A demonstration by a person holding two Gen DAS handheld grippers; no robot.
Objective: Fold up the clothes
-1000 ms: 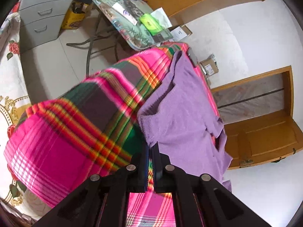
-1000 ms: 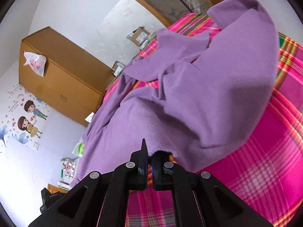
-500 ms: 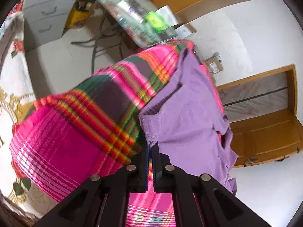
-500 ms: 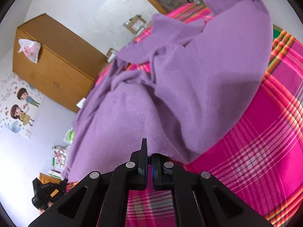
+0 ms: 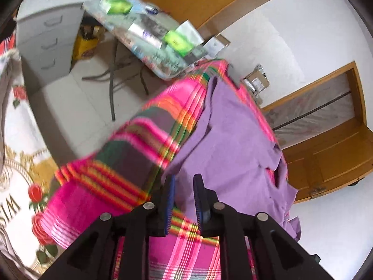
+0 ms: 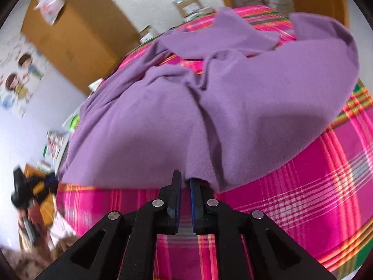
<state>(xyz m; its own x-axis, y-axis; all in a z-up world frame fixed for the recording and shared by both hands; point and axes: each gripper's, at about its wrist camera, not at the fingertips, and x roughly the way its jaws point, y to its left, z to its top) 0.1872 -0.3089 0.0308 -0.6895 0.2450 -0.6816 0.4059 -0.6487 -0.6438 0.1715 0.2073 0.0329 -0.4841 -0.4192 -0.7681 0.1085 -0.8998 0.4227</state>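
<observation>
Two grippers are working at the near edge of a purple garment (image 6: 209, 107) that is lying rumpled across a pink plaid cloth (image 6: 314, 186). We are holding the left gripper (image 5: 184, 186) with its fingers (image 5: 170, 193) spread apart, a clear gap showing between the blue pads; the garment's near corner is sitting just beyond the tips, and we cannot tell whether it is touching them. We are holding the right gripper (image 6: 185, 182) with its fingers (image 6: 177, 186) nearly together, only a narrow slit between them. A point of the purple hem is hanging right at the tips, but whether the fingers are pinching it we cannot tell, since the fabric's end is dropping behind the right finger.

From the left wrist, the garment is running away from us along the right side of the cloth, with a slit or opening showing partway along its right edge. From the right wrist, it is bunching in thick folds, one large flap curling over at the upper right and a pointed flap lying flat at the far end.

Beyond the cloth, a cluttered worktop (image 5: 149, 46) is carrying green packets (image 5: 178, 40), and a grey drawer unit (image 5: 46, 37) is standing beside it. A wooden cupboard (image 6: 70, 32) is standing against the wall
</observation>
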